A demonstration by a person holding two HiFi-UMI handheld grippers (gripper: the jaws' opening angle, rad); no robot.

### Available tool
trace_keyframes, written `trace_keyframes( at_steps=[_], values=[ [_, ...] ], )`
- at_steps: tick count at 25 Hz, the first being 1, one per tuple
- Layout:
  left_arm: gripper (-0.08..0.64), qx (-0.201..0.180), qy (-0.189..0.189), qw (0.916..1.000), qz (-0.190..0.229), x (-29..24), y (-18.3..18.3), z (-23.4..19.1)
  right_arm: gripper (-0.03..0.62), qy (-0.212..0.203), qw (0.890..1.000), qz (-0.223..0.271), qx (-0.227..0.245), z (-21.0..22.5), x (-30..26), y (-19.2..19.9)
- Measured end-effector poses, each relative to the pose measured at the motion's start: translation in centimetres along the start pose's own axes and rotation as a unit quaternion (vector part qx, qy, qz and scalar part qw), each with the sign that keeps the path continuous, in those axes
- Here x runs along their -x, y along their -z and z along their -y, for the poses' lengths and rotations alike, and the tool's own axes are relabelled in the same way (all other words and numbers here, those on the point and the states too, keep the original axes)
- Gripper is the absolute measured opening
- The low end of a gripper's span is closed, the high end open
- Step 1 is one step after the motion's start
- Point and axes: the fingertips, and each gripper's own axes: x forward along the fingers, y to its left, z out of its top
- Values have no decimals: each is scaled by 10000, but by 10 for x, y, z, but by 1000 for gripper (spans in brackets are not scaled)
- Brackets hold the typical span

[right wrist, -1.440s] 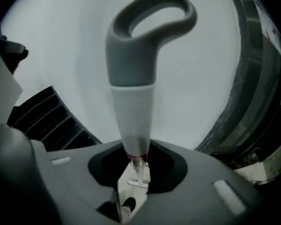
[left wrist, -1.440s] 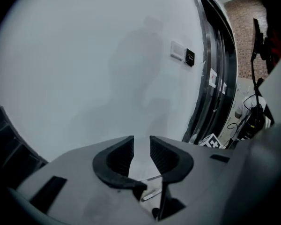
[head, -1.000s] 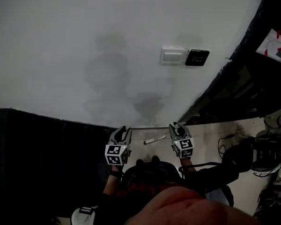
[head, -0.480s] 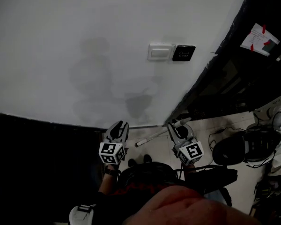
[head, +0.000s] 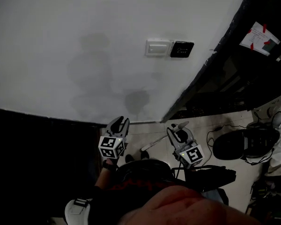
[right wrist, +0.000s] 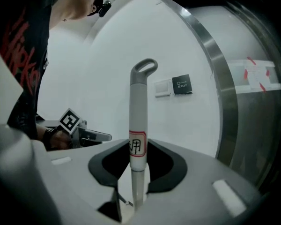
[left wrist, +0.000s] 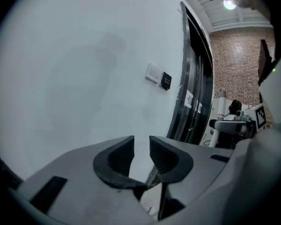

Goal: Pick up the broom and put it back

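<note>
Your right gripper (right wrist: pixel 137 159) clamps the broom handle (right wrist: pixel 137 107), whose long axis runs to 12 o'clock. Your left gripper (left wrist: pixel 140 150), off at 9 o'clock, is parted and empty.

"EXIT" on the black wall plate (right wrist: pixel 181 85)

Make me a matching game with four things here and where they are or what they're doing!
1 right claw
2 left claw
3 black square sign
4 white paper sheet

A taped on the dark door
B open, holding nothing
C shut on the white broom handle with grey loop
D on the white wall beside the white switch plate

Pairs: 1-C, 2-B, 3-D, 4-A
</note>
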Motion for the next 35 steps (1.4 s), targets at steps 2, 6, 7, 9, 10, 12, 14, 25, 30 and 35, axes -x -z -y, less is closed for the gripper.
trace_keyframes(
  at_steps=[2, 6, 7, 9, 10, 12, 14, 25, 30, 35],
  values=[
    [107, 75, 162, 9998, -6, 1, 4, -3, 94, 0, 9998, -205, 13, -7, 0, 14],
    [106, 126, 329, 9993, 122, 17, 16, -16, 94, 94, 9983, -568, 45, -28, -9, 58],
    [106, 90, 331, 9994, 110, 23, 28, -21, 94, 140, 9978, -640, 52, -35, -13, 80],
    [104, 24, 342, 9994, 89, 28, 65, -31, 94, 316, 9964, -785, 55, -37, -24, 145],
    [104, 43, 352, 9993, 111, 28, 84, -33, 94, 418, 9954, -856, 48, -32, -30, 181],
    [84, 148, 349, 9991, 167, 31, 106, -34, 94, 533, 9920, -1147, -44, -23, -44, 240],
    [83, 180, 305, 9993, 152, 38, 116, -35, 94, 607, 9873, -1457, -197, -13, -61, 282],
    [84, 312, -1024, 9942, -133, 100, 152, -50, 94, 239, 9444, -3245, -464, 41, -196, 466],
    [89, 639, -1379, 9879, -315, 148, 192, -40, 103, 797, 9421, -3212, -545, 66, -255, 450],
    [89, 479, -1280, 9904, -197, 186, 225, -27, 132, 1201, 9485, -2756, -1001, 68, -252, 441]
  ],
)
